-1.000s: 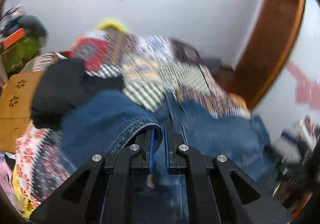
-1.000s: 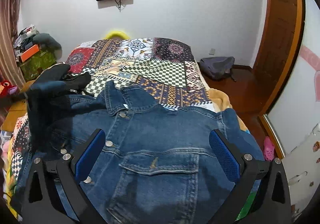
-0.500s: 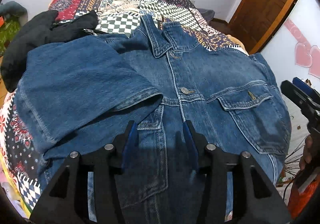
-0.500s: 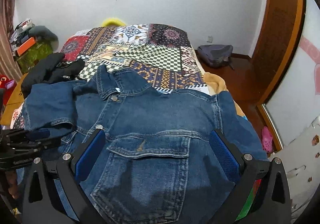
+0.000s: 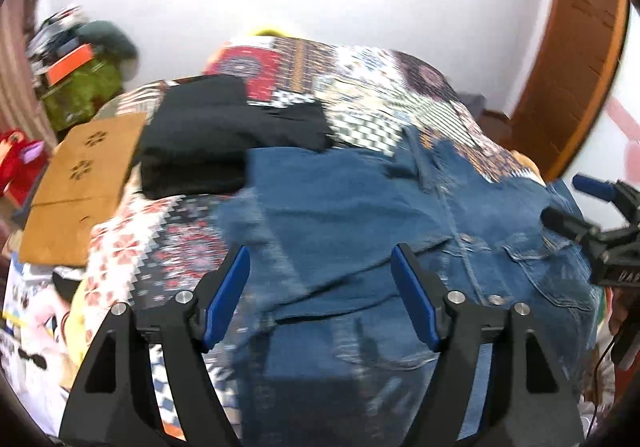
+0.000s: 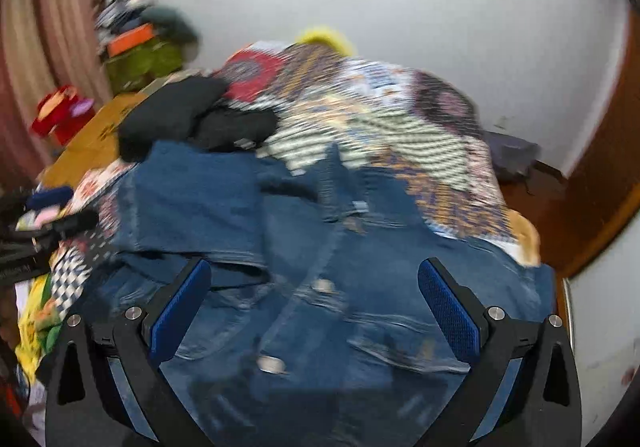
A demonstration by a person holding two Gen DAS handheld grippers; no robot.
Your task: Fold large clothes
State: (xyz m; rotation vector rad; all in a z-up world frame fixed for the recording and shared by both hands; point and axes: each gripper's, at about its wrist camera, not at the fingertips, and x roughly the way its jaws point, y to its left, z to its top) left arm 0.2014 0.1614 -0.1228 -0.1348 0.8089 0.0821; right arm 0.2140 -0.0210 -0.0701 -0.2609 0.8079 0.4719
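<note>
Left hand-held gripper [image 5: 320, 295] is opening, empty, over denim jacket [image 5: 360, 215]; right hand-held gripper [image 6: 316, 311] is hanging wide, empty; I'm judging its unfolded sleeve is next.

Denim jacket [image 5: 352, 215], coarse blue cloth with shiny metal buttons; patchwork bedspread [image 5: 360, 87], printed matt fabric; black garment [image 5: 208, 139] (soft, dull); door frame [image 5: 580, 59], glossy brown wood.

Black gripper [image 5: 320, 299], blue pads, silver screws

Even indoor light, no glare; motion blur smears both views, worst in the right wrist's; fisheye bends dark-vignetted edges.
</note>
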